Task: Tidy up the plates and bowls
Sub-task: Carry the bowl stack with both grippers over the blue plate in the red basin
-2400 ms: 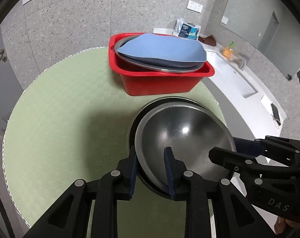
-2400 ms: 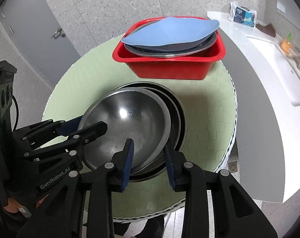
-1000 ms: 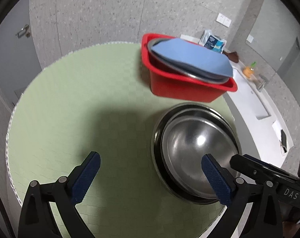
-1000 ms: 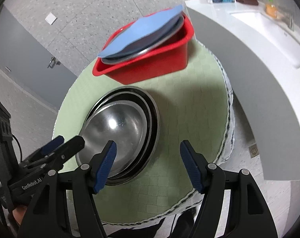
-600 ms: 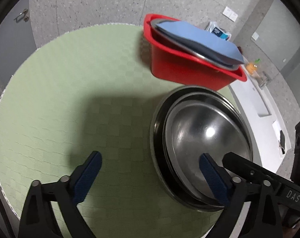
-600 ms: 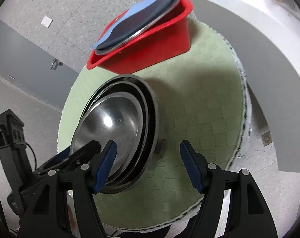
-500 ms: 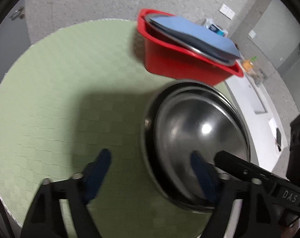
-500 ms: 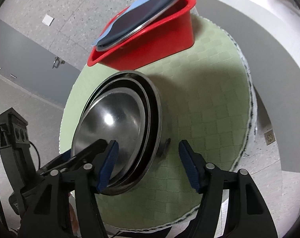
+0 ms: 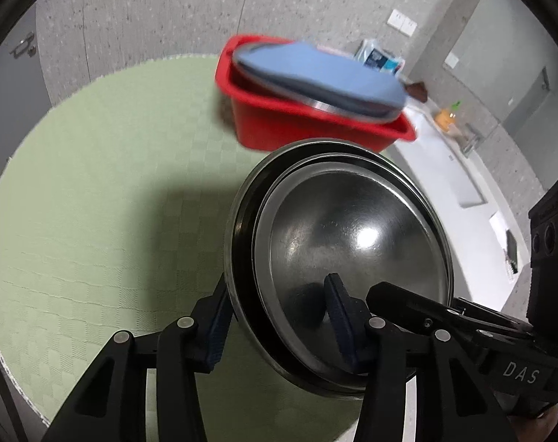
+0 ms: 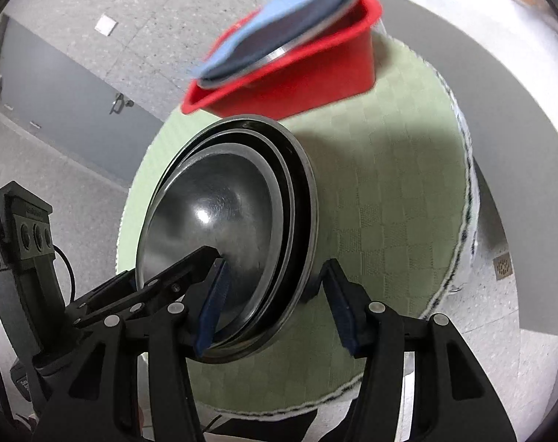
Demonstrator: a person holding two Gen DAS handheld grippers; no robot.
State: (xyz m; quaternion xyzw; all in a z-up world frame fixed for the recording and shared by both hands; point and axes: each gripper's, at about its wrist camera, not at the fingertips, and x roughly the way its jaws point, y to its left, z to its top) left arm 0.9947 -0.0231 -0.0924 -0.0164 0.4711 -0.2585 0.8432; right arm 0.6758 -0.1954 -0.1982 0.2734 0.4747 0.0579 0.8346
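Note:
A stack of nested steel bowls (image 9: 352, 246) sits at the near edge of the round green table mat (image 9: 105, 191). My left gripper (image 9: 279, 316) is shut on the stack's near rim, one pad outside and one inside the top bowl. In the right wrist view the same stack (image 10: 220, 228) shows, and my right gripper (image 10: 275, 305) straddles its rim with one pad inside and one outside; contact of the outer pad is unclear. A red tub (image 9: 308, 125) behind holds a steel plate under a blue plate (image 9: 315, 73).
The red tub (image 10: 297, 70) stands at the far side of the mat. A white counter with a sink (image 9: 466, 184) runs along the right. The mat's right part (image 10: 396, 191) lies bare. A grey door (image 9: 10, 55) is at the left.
Both grippers were wide open half a second ago. They have narrowed onto the rim of the bowl stack, and the views tilt as the stack appears closer.

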